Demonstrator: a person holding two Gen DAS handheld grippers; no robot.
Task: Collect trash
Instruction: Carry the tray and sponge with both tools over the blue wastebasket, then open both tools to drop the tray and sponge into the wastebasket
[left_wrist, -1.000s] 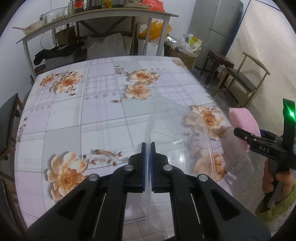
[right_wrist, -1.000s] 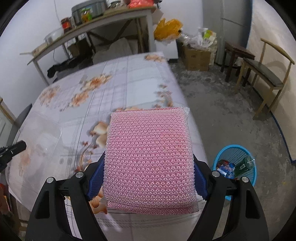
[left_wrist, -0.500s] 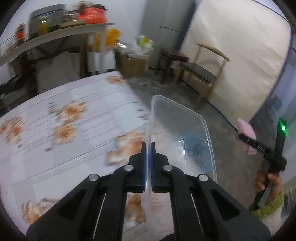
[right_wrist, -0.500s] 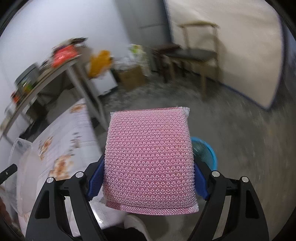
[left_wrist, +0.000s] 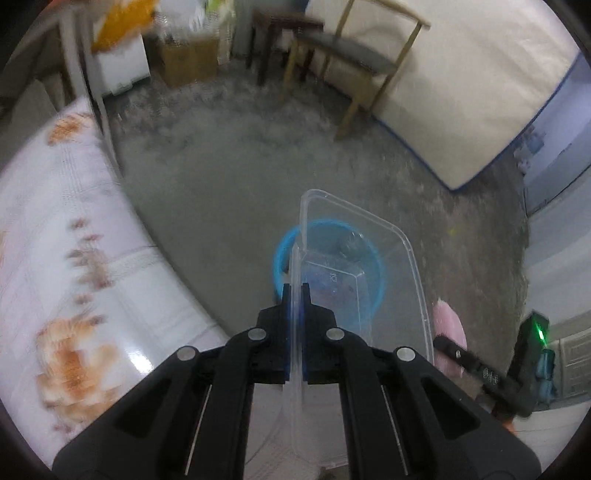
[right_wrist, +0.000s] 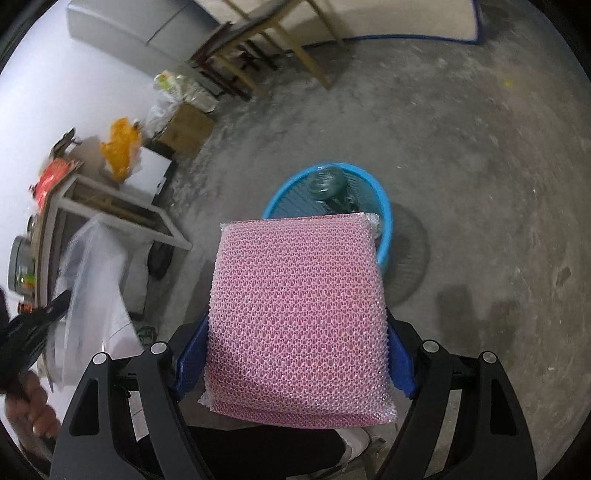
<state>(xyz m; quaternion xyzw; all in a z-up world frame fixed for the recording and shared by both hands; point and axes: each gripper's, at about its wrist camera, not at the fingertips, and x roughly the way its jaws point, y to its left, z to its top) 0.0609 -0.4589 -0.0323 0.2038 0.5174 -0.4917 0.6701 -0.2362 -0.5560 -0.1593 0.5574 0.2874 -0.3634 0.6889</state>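
Observation:
My left gripper (left_wrist: 295, 291) is shut on one side wall of a clear plastic container (left_wrist: 384, 266), held over the floor above a blue waste basket (left_wrist: 282, 251). My right gripper (right_wrist: 295, 332) is shut on a pink mesh sponge (right_wrist: 299, 317), whose wide body fills the space between the blue pads. Beyond the sponge stands the blue basket (right_wrist: 291, 195) on the concrete floor, with a bottle and other trash inside. In the left wrist view the pink sponge (left_wrist: 448, 325) and the right gripper show at the lower right. The clear container (right_wrist: 92, 280) appears blurred at left in the right wrist view.
The floral-cloth table (left_wrist: 55, 258) lies to the left of the basket. A wooden chair (left_wrist: 354, 55), a dark stool (left_wrist: 280, 33), a cardboard box (left_wrist: 188, 59) and a white mattress (left_wrist: 461, 92) against the wall stand further off. A person's hand (right_wrist: 29, 406) grips the left tool.
Both grippers have swung away from the table top to over the floor by the blue basket, each keeping its hold. The right gripper has rolled, so the room now appears tilted.

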